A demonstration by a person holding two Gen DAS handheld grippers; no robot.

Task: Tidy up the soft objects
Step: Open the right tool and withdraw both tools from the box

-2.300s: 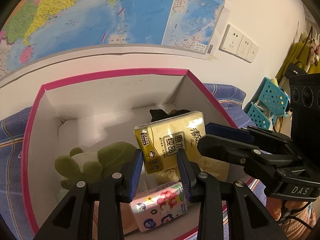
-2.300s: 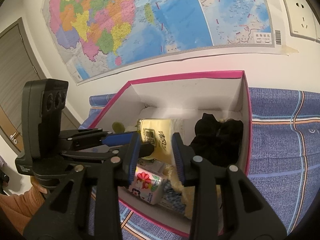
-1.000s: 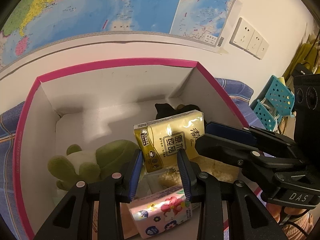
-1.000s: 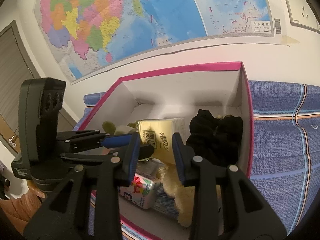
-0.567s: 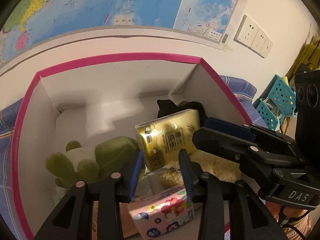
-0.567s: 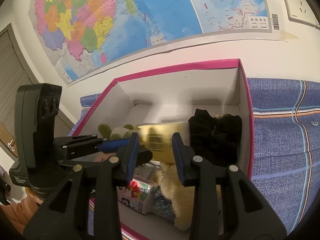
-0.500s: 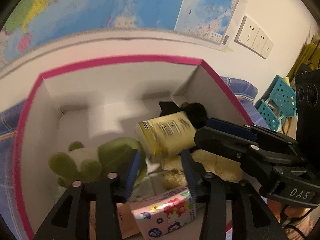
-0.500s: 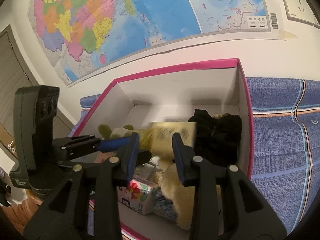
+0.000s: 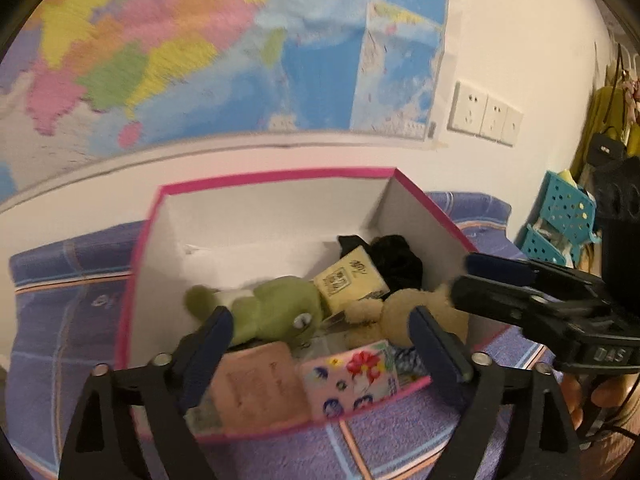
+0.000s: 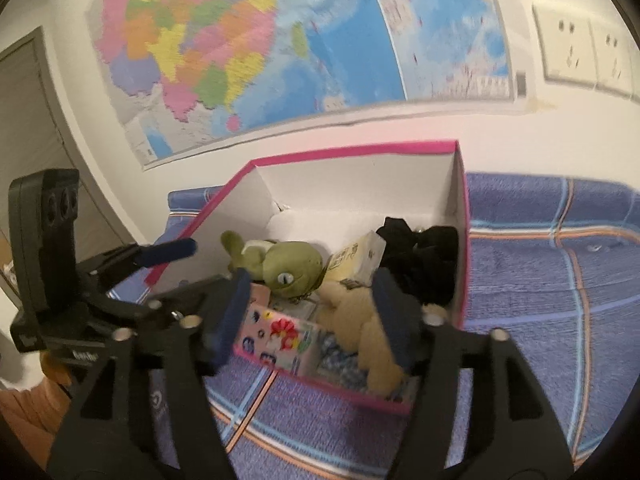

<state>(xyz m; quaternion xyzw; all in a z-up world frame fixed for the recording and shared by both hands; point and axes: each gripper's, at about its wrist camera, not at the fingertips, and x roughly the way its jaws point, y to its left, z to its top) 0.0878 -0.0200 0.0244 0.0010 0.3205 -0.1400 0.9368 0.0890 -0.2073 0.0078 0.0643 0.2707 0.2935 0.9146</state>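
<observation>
The yellow tissue pack (image 9: pixel 352 280) lies tilted inside the pink-rimmed white box (image 9: pixel 276 176), between the green frog plush (image 9: pixel 272 308) and the black cloth (image 9: pixel 396 256). My left gripper (image 9: pixel 318 320) hovers at the box's near edge, its jaws opening wide with nothing pressed between them. My right gripper (image 10: pixel 312 280) is also over the near edge, jaws opening and holding nothing. From the right wrist, the yellow pack (image 10: pixel 358 258) rests beside the frog (image 10: pixel 288 260). A tan plush (image 10: pixel 360 316) and a floral tissue pack (image 10: pixel 276 336) fill the front of the box.
A pinkish pack (image 9: pixel 256 384) sits at the box's front left. The box stands on a blue checked cloth (image 10: pixel 540 280) against a wall with a map (image 10: pixel 280 40) and sockets (image 9: pixel 484 118). Teal baskets (image 9: pixel 560 216) stand at the right, a door (image 10: pixel 24 120) at the left.
Both grippers held the yellow tissue pack above the box, then spread their jaws. The pack dropped in among the toys, and both grippers drew back toward the near edge.
</observation>
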